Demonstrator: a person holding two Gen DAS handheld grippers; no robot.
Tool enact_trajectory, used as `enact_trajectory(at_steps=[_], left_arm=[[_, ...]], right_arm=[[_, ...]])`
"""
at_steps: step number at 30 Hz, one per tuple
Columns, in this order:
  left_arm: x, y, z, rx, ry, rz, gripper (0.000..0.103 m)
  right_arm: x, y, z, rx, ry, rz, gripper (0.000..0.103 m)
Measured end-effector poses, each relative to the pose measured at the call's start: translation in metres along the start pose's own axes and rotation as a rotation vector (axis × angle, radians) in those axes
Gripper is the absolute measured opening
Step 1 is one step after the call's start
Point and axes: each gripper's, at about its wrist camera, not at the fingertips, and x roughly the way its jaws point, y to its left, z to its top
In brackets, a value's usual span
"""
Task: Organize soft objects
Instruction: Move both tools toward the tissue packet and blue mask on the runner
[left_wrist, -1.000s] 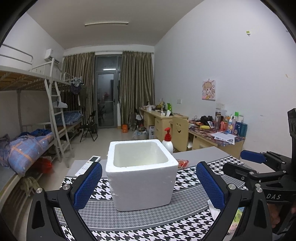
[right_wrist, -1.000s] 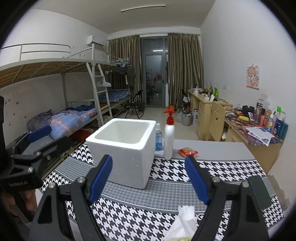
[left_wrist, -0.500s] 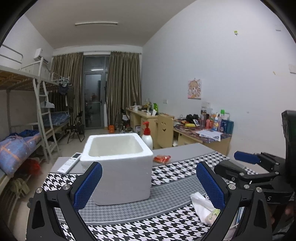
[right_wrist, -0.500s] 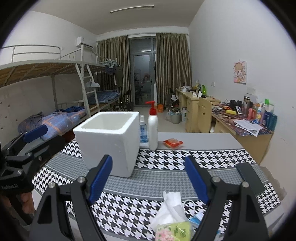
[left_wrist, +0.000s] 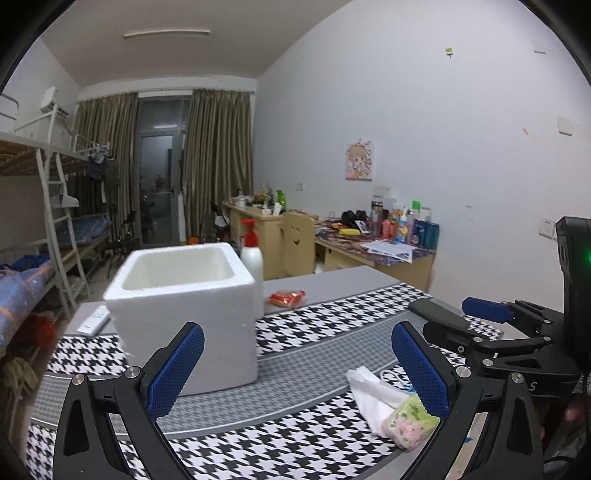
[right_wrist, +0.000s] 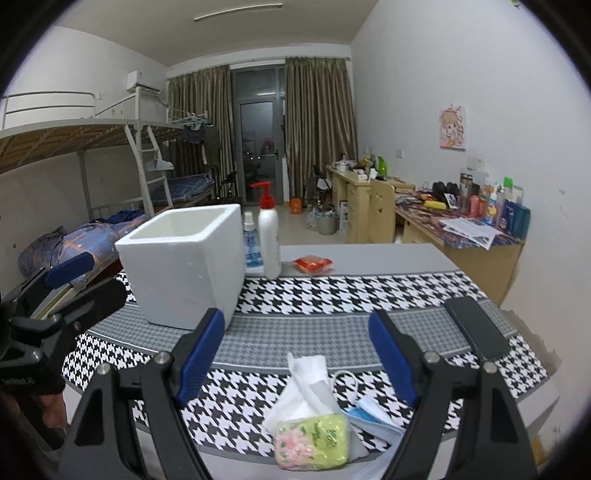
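The right wrist view shows a small spray bottle (right_wrist: 252, 240) tucked between the foam box (right_wrist: 186, 264) and the pump bottle (right_wrist: 269, 236), and a face mask (right_wrist: 364, 410) beside the tissue pack (right_wrist: 312, 435); the left wrist view shows neither clearly, but has a remote control (left_wrist: 94, 322) at 9 o'clock of the box.

The right gripper (right_wrist: 295, 354) stands wide open and empty, the tissue pack below its jaws at 6 o'clock. The left gripper (left_wrist: 297, 365) is also spread wide, holding nothing, with the foam box behind its left finger and the tissue pack under its right.

The tissue pack's print is too blurred to read. A phone (right_wrist: 476, 328) lies at 3 o'clock on the checked cloth (right_wrist: 332, 291).
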Motion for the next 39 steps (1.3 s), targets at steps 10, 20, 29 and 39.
enact_trajectory(at_steps=[10,20,29,39], left_arm=[[0.020,-0.021,-0.015,0.025,0.080,-0.091,0.102],[0.036,-0.040,-0.027,0.060,0.148,-0.158,0.102],[0.056,-0.059,-0.042,0.101,0.234,-0.234,0.102],[0.075,-0.073,-0.056,0.122,0.296,-0.270,0.102]], right_arm=[[-0.002,-0.025,-0.014,0.040,0.030,-0.062,0.084],[-0.004,-0.045,-0.026,0.074,0.048,-0.092,0.084],[0.000,-0.060,-0.042,0.094,0.088,-0.158,0.084],[0.007,-0.083,-0.064,0.151,0.148,-0.179,0.084]])
